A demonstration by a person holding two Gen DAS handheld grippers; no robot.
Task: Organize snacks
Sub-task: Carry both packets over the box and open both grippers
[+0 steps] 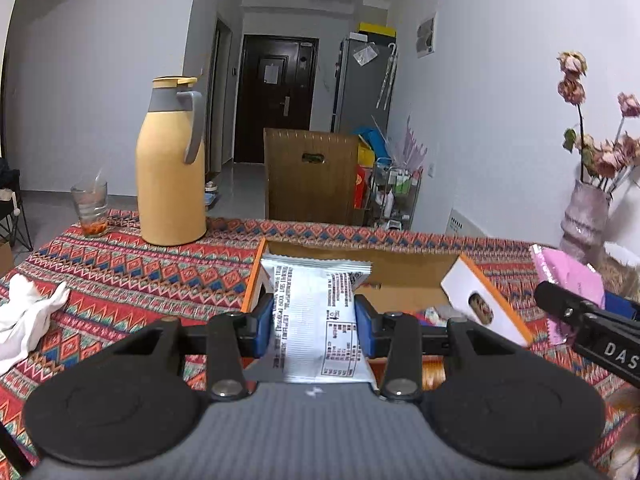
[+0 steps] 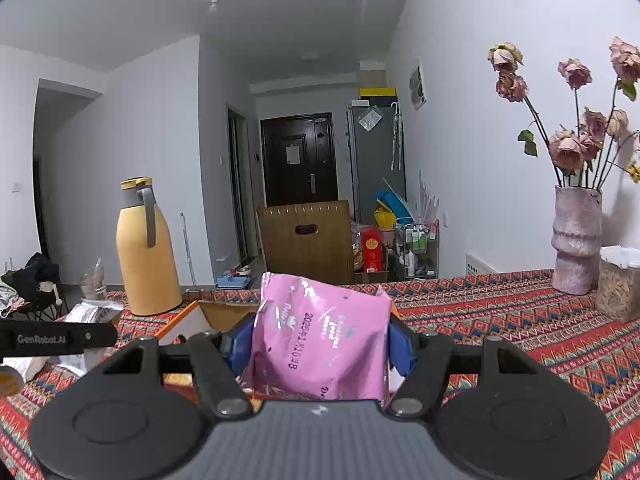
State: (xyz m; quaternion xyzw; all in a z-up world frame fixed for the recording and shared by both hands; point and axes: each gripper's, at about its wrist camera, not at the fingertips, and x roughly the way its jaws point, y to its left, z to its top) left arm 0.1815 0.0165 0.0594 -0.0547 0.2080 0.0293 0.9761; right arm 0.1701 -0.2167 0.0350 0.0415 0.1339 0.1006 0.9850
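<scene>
My left gripper (image 1: 314, 314) is shut on a white snack packet (image 1: 320, 320) with black print, held above the near edge of an open cardboard box (image 1: 400, 272) with orange-and-white flaps. My right gripper (image 2: 320, 340) is shut on a pink snack packet (image 2: 320, 340), also just in front of the box (image 2: 216, 312). In the left wrist view the right gripper (image 1: 576, 312) and its pink packet (image 1: 572, 276) show at the right. In the right wrist view the left gripper's arm (image 2: 56, 338) and its white packet (image 2: 92, 312) show at the left.
A yellow thermos (image 1: 170, 164) and a glass (image 1: 90, 208) stand on the patterned tablecloth (image 1: 120, 272) at the back left. A white cloth (image 1: 28, 316) lies at the left. A pink vase with dried roses (image 2: 576, 240) and a filled jar (image 2: 620, 284) stand at the right.
</scene>
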